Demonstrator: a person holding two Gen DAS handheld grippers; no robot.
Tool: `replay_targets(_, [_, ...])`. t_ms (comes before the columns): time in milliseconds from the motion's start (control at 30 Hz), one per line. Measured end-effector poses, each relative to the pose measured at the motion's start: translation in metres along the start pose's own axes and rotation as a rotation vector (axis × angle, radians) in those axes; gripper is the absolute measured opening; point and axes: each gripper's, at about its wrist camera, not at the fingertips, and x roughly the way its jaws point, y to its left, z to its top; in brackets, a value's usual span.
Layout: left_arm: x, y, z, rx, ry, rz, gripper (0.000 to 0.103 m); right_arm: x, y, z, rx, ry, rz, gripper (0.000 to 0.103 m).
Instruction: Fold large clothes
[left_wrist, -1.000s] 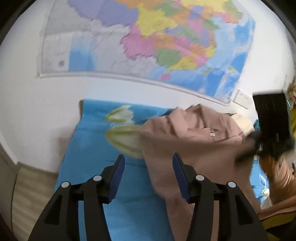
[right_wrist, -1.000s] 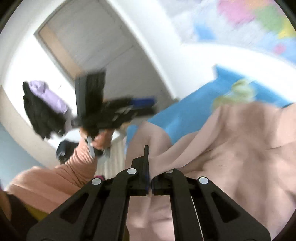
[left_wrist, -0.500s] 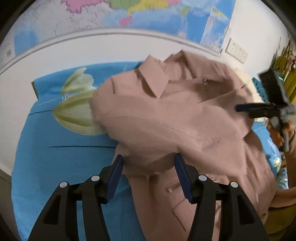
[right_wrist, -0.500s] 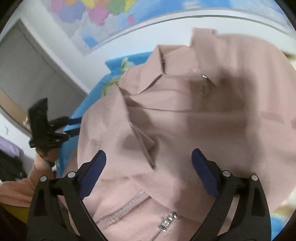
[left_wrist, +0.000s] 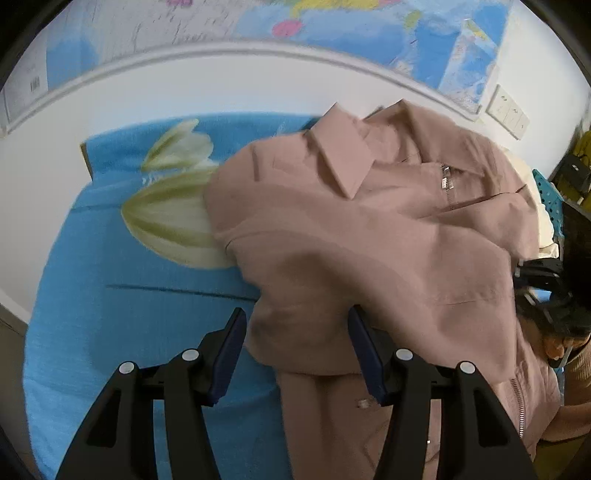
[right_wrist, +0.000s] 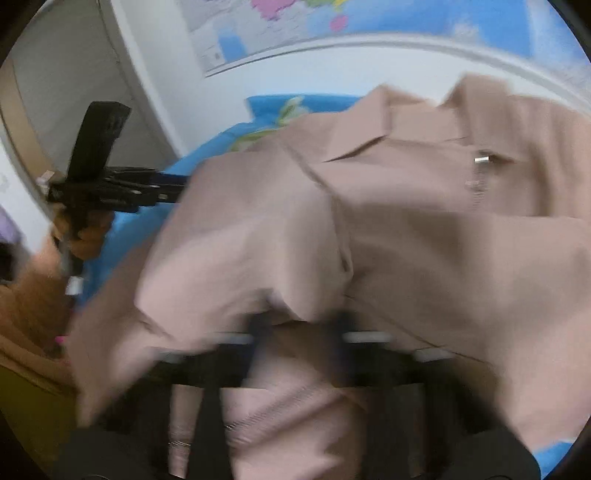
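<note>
A dusty-pink zip jacket (left_wrist: 369, 258) lies collar-up on the blue bed sheet (left_wrist: 110, 295), its upper half folded down over the lower part. My left gripper (left_wrist: 295, 343) is open, its blue pads either side of the fold's lower left corner without pressing it. In the right wrist view the jacket (right_wrist: 406, 240) fills the frame. My right gripper (right_wrist: 301, 328) is badly blurred; its jaws are closing, and a fold of the jacket is pinched between them. The left gripper (right_wrist: 173, 184) shows there at the left, held in a hand.
The sheet has a pale flower print (left_wrist: 173, 218) left of the jacket. A map (left_wrist: 332, 22) hangs on the white wall behind the bed, with sockets (left_wrist: 506, 110) at right. The person's peach sleeve (right_wrist: 29, 314) is at the left; a door (right_wrist: 55, 74) stands beyond.
The jacket has dropped onto the bed and been folded over. The right jaws went from shut to wide open and have closed in on a fold. Both grippers came down.
</note>
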Motion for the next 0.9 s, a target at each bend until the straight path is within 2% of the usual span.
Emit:
replay_targets(67, [-0.015, -0.012, 0.001, 0.038, -0.041, -0.029, 0.055, -0.016, 0.003, 0.02, 0.003, -0.057, 0.015, 0.005])
replay_targets(133, [-0.037, -0.029, 0.001, 0.096, -0.1, -0.1, 0.056, -0.028, 0.003, 0.039, 0.012, -0.1, 0.038, 0.005])
replay_targets(233, [-0.055, -0.056, 0.002, 0.18, -0.15, -0.222, 0.063, -0.018, 0.004, 0.074, 0.011, -0.093, 0.019, 0.005])
replay_targets(267, [-0.056, -0.065, 0.002, 0.203, -0.155, -0.242, 0.07, -0.006, 0.004, 0.084, 0.005, -0.067, 0.006, 0.005])
replay_targets(300, [-0.053, -0.077, 0.003, 0.237, -0.154, -0.247, 0.078, 0.004, 0.002, 0.089, 0.004, -0.05, 0.006, 0.006])
replay_targets(367, [-0.039, -0.095, 0.003, 0.279, -0.129, -0.197, 0.078, 0.027, -0.003, 0.095, 0.025, -0.012, 0.024, 0.014])
replay_targets(433, [-0.008, -0.102, 0.003, 0.285, -0.049, -0.117, 0.064, 0.035, -0.01, 0.097, 0.05, -0.019, 0.02, 0.036])
replay_targets(467, [0.001, -0.101, 0.003, 0.273, -0.021, -0.101, 0.049, 0.032, -0.015, 0.091, 0.069, -0.039, 0.01, 0.059])
replay_targets(500, [0.014, -0.096, 0.003, 0.247, 0.014, -0.089, 0.04, 0.027, -0.018, 0.085, 0.087, -0.049, 0.007, 0.077])
replay_targets(533, [0.022, -0.09, 0.004, 0.213, 0.036, -0.097, 0.038, 0.022, -0.025, 0.076, 0.124, -0.065, 0.005, 0.079])
replay_targets(567, [0.028, -0.083, 0.004, 0.18, 0.044, -0.11, 0.035, 0.019, -0.029, 0.069, 0.145, -0.068, 0.01, 0.078])
replay_targets(700, [0.03, -0.062, 0.005, 0.108, 0.046, -0.168, 0.035, 0.021, -0.048, 0.04, 0.22, -0.023, -0.008, 0.079])
replay_targets(767, [0.032, -0.06, 0.005, 0.095, 0.047, -0.181, 0.035, 0.033, -0.049, 0.032, 0.235, 0.015, 0.007, 0.071])
replay_targets(800, [0.033, -0.06, 0.005, 0.09, 0.048, -0.185, 0.035, 0.04, -0.045, 0.031, 0.222, 0.026, 0.002, 0.061])
replay_targets(833, [0.033, -0.06, 0.004, 0.086, 0.049, -0.186, 0.035, 0.046, -0.042, 0.031, 0.207, 0.033, 0.001, 0.027])
replay_targets(867, [0.033, -0.061, 0.002, 0.084, 0.05, -0.185, 0.036, 0.051, -0.038, 0.031, 0.199, 0.051, 0.025, 0.017])
replay_targets(900, [0.033, -0.062, 0.0, 0.083, 0.051, -0.189, 0.038, 0.051, -0.037, 0.032, 0.205, 0.052, 0.039, 0.017])
